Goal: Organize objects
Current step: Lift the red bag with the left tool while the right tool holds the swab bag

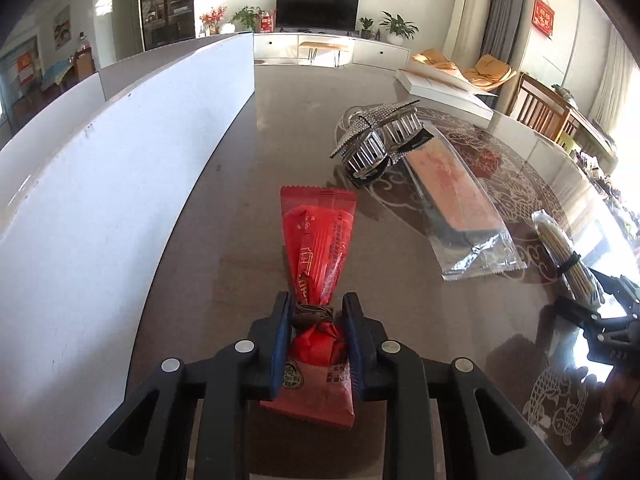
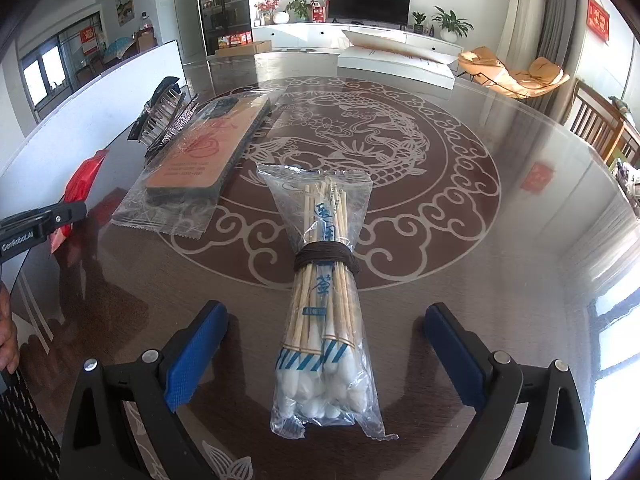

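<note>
Already we have the left gripper (image 1: pixel 316 340) pinching the red packet (image 1: pixel 318 248) near its tied end; the blue fingers (image 1: pixel 280 344) press on the wrapper from both sides, just behind the dark band (image 1: pixel 312 314) that is wound around it; the rest of the packet lies flat on the table (image 1: pixel 248 200), close beside the white board (image 1: pixel 120 184).

We think the grip is not very safe; the wrapper is thin and slippery, so if we lift fast, the packet may slide out or swing and drop; the long free end could also brush the board, which stands just beside it.

Our right gripper (image 2: pixel 326 354) has its fingers (image 2: pixel 196 354) spread wide; the swab bag (image 2: pixel 326 308) lies between them on the table, and the pads do not touch it; this bag is also tied with a dark band (image 2: pixel 326 262). If we close here, on the cotton end, the plastic may crumple and the sticks inside may bend or fan out; the bag may also tilt when it is lifted, because the other end is long.

The comb pack (image 2: pixel 200 160) and the hair claw (image 1: pixel 376 140) lie touching each other, near both grippers; a careless sweep with the packet could push them; the table is glossy, so things will slide easily.
</note>
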A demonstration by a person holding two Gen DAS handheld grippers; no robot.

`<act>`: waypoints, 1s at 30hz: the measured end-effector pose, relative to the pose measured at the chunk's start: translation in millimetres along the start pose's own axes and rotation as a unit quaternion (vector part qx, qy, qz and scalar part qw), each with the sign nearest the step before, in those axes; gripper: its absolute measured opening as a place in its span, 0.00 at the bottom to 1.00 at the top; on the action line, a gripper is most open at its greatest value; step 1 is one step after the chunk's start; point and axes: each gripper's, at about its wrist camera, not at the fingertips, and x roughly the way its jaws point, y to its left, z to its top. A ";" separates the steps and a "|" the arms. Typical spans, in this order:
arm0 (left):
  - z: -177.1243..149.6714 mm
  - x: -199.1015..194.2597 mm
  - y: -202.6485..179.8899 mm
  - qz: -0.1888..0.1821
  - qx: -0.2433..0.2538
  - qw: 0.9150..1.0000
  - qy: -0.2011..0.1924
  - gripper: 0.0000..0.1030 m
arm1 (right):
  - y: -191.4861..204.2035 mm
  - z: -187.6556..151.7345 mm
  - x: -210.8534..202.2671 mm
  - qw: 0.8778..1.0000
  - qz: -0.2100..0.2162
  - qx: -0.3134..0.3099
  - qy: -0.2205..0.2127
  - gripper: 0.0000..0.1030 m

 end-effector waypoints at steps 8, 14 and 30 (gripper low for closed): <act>2.4 8.1 8.1 0.025 -0.033 0.999 0.015 0.93 | -0.4 0.0 -0.1 1.000 0.000 0.000 0.000 0.97; 1.5 13.9 -1.1 0.045 0.003 0.999 0.022 1.00 | -1.9 0.2 0.3 1.000 0.000 0.001 0.002 0.99; -0.3 11.7 1.1 0.045 0.002 0.999 0.020 1.00 | -2.3 -0.2 0.9 1.000 -0.001 0.002 0.003 1.00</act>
